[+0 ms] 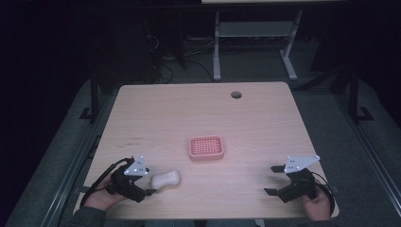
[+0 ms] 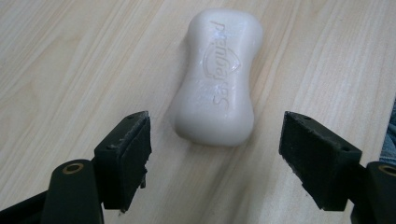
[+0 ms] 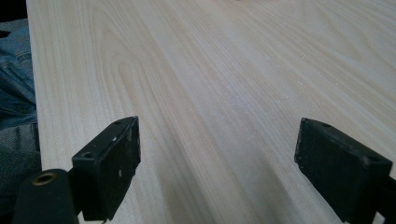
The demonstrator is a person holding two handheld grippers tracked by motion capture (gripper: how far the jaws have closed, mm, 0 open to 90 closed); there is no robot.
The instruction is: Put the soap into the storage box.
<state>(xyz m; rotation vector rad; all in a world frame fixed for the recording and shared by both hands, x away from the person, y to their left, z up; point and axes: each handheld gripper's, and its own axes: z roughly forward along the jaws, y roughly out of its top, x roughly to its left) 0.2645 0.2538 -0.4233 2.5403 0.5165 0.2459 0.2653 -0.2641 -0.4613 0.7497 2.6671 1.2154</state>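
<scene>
While we look down from the high view, our left gripper point(image 1: 152, 185) lies near the front left corner of the worktop point(image 1: 198, 113), its jaws spread and pointing at a white bar of soap point(image 1: 165, 179) that rests just beside them, close to the front edge. A pink soap dish point(image 1: 206, 147) with a gridded floor sits near the middle of the worktop, apart from the soap and a little farther from us. Our right gripper point(image 1: 273, 180) rests near the front right corner with its jaws parted and nothing between them, well apart from both soap and dish. A round cable hole point(image 1: 236, 94) marks the worktop near its far edge. When we turn to the left gripper view, the left gripper point(image 2: 215, 158) shows its two black jaws standing wide, and the bar of soap point(image 2: 218, 77) lies flat on the wood just beyond them, its near end roughly level with the pad tips and clear of both pads, its embossed lettering facing up. From the right gripper view, the right gripper point(image 3: 217, 161) holds its jaws wide over bare worktop point(image 3: 224, 70), gripping nothing, and blue denim fabric point(image 3: 16, 88) shows past the worktop's edge at the left of that picture.
</scene>
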